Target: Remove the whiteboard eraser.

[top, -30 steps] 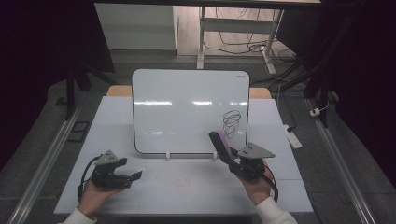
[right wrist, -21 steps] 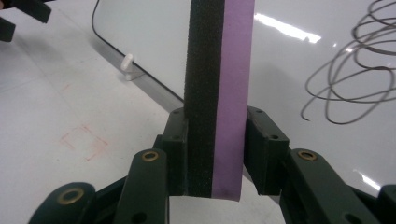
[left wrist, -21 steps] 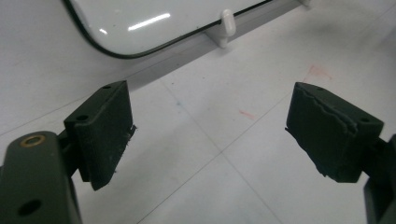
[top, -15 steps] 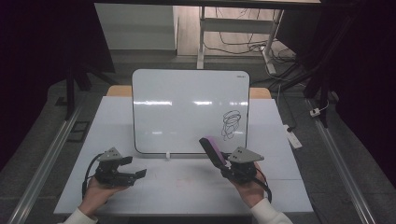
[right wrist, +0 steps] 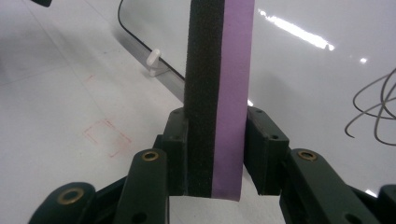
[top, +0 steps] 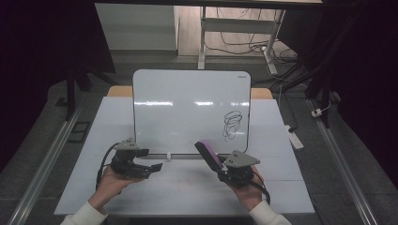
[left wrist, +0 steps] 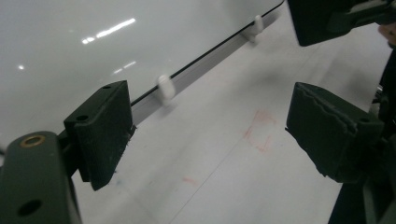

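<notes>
Right gripper (top: 224, 169): my jaws clamp the eraser (top: 209, 155), its long axis running straight out from them.
Scribble (top: 232, 124): ahead on the whiteboard (top: 187, 108), nearer my right jaws.
Left gripper (top: 151, 168): jaws wide, empty.

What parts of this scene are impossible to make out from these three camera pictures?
- Small logo on the white whiteboard, high view: too small to read.
- Far end of the purple-and-black foam eraser, right gripper view: cut off by the top edge.
- Black scribble, right gripper view: cut off by the right edge.
- Faint red marks on the white table, left gripper view: too smudged to tell what they are.
</notes>
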A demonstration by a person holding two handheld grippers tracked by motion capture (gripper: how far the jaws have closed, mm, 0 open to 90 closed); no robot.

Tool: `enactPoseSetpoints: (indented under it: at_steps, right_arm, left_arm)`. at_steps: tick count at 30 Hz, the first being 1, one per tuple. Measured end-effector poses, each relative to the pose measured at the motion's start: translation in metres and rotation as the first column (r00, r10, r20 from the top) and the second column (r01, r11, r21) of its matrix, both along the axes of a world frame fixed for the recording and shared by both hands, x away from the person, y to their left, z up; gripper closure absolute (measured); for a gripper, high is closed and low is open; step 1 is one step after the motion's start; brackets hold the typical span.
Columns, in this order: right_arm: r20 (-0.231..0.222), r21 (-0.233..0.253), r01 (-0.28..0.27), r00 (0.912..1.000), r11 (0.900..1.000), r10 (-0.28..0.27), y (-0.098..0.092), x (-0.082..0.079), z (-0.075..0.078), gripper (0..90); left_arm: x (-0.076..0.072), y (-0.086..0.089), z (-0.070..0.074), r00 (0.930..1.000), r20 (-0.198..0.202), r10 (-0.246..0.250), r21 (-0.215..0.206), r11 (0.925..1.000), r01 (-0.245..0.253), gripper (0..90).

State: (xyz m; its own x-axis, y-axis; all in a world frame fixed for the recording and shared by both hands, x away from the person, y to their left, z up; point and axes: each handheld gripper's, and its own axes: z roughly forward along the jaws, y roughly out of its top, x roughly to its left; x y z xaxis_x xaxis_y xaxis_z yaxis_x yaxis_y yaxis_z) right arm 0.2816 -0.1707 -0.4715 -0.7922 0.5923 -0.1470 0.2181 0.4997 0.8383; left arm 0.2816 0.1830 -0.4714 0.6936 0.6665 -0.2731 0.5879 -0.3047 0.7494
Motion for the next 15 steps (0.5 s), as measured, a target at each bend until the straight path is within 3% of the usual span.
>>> enactPoseSetpoints:
  at_steps: [8,15]
  right_arm:
    - [0.006,-0.006,-0.009,0.9999,1.000,0.009,0.004,-0.002,-0.001,63.5]
    - [0.023,-0.045,-0.031,0.9992,0.999,0.032,0.011,-0.005,-0.005,63.4]
  left_arm:
    - [0.010,-0.019,0.013,0.9991,0.010,-0.042,-0.001,0.9991,0.042,14.7]
    - [0.015,-0.032,0.019,0.9961,-0.001,-0.088,-0.013,0.9960,0.088,14.3]
